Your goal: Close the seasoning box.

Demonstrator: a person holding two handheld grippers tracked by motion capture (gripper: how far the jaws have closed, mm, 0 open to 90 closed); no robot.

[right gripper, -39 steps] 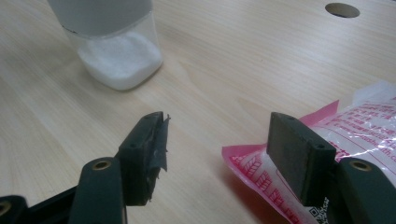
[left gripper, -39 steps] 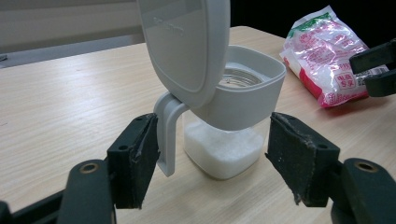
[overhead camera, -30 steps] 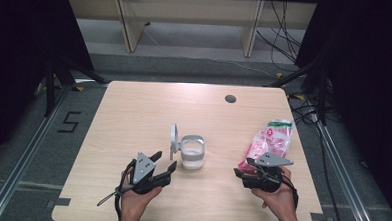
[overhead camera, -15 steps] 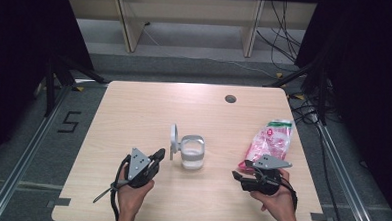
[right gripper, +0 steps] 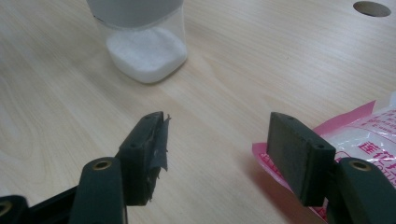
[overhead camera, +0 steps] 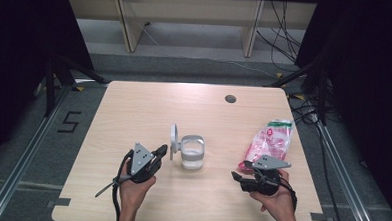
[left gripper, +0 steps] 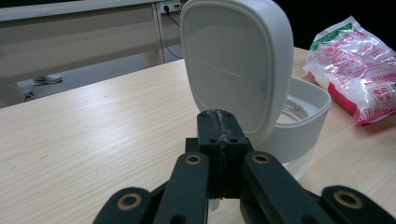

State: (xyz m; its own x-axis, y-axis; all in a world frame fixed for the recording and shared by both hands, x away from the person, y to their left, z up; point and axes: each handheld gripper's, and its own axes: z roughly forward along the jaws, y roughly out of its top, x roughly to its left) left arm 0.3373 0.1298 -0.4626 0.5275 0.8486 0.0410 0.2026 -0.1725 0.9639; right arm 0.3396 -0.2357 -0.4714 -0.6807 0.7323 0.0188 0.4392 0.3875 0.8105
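Note:
A white container (overhead camera: 192,153) with a clear base stands mid-table, its hinged lid (overhead camera: 173,138) raised upright on its left side. White granules fill the base (right gripper: 144,51). My left gripper (overhead camera: 161,150) sits just left of the lid, shut with nothing between the jaws. In the left gripper view the closed tips (left gripper: 219,126) point at the lid (left gripper: 238,65), close in front of it. My right gripper (overhead camera: 238,175) rests open near the front right, next to a pink and white bag (overhead camera: 270,141). Its right jaw lies at the corner of the bag (right gripper: 369,140), with bare wood between the jaws.
The light wooden table (overhead camera: 134,108) has a round cable hole (overhead camera: 230,98) at the far right. Dark floor and rails run along both sides, and cables lie on the floor beyond the far right corner.
The left gripper's jaws have gone from open to shut, empty, and that hand has edged slightly toward the lid. The right gripper has stayed put.

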